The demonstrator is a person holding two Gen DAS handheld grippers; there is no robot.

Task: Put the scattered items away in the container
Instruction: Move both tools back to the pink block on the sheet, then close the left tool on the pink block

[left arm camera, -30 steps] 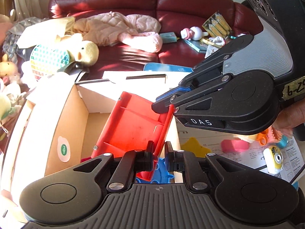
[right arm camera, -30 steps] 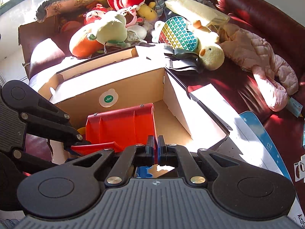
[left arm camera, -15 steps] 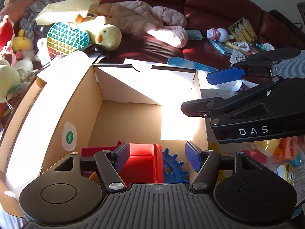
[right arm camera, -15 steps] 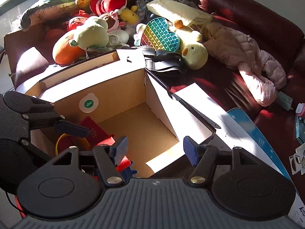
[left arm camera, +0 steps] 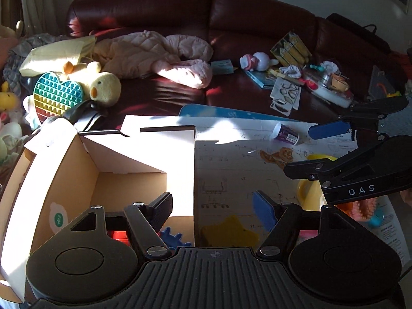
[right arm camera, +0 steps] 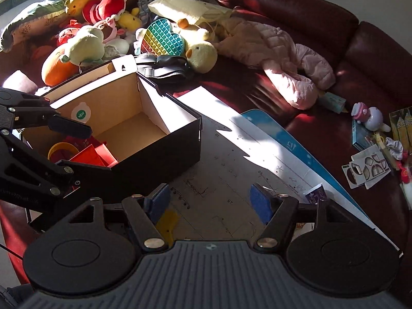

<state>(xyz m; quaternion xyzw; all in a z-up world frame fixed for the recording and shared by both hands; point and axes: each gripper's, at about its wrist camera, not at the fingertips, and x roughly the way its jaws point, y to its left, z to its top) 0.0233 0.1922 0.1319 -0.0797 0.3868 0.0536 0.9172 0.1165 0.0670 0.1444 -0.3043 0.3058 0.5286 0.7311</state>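
The open cardboard box (left arm camera: 77, 170) stands at the left, also in the right wrist view (right arm camera: 144, 113). A red plastic tray (right arm camera: 95, 154) lies inside with a yellow ring (right arm camera: 61, 148) and a blue gear (left arm camera: 172, 239). My left gripper (left arm camera: 213, 213) is open and empty, over the box's right wall. My right gripper (right arm camera: 209, 203) is open and empty above the printed sheet (right arm camera: 231, 170); it shows at the right of the left wrist view (left arm camera: 319, 152). A yellow star (left arm camera: 229, 231), a yellow cup (left arm camera: 309, 195) and a small purple pot (left arm camera: 287, 134) lie on the sheet.
A dark red sofa (left arm camera: 180, 20) behind holds a pink jacket (left arm camera: 164, 56), a yellow duck plush (left arm camera: 103, 85), a rainbow heart pop toy (left arm camera: 58, 96), books and small toys (left arm camera: 296, 74). Plush toys (right arm camera: 87, 43) pile up beyond the box. An orange toy (left arm camera: 360, 206) lies at the right.
Both grippers let go of the red tray, which now lies in the box. Both opened, drew back and moved right, toward the printed sheet.
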